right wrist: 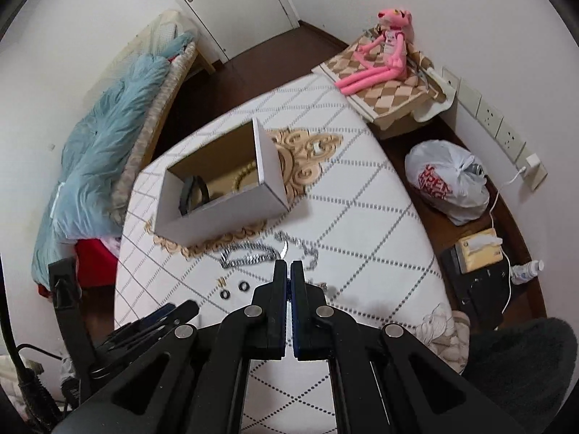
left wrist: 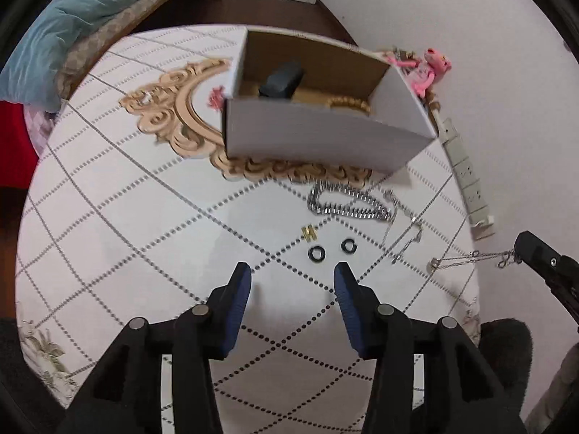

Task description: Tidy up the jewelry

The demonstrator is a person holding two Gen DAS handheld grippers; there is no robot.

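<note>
Nearest you, your left gripper [left wrist: 292, 282] hangs over the white quilted table [left wrist: 144, 238] with its blue-padded fingers [left wrist: 240, 289] spread wide and nothing between them. Just beyond its tips lie two small black rings [left wrist: 317, 254] side by side, apart from each other, with a tiny gold clasp-like piece [left wrist: 308, 233] just behind the left one.

Your right gripper [right wrist: 288, 271] has its fingers pressed together, and a thin silver chain [left wrist: 470, 255] stretches taut from its tip back across the cloth (the left wrist view shows this best), so it is pinching that chain. Its tips sit just in front of the heavy silver link chain [right wrist: 253, 255], which lies in a loose heap between the rings and the box.

Farther on stands the open white cardboard box [right wrist: 220, 213], resting partly on the gold scroll pattern. Inside it you can see a dark round object [right wrist: 193, 195] and a string of gold beads [left wrist: 349, 103].

Beyond the table's far edge, a pink plush toy [right wrist: 380, 58] sits on a checked cushion.
</note>
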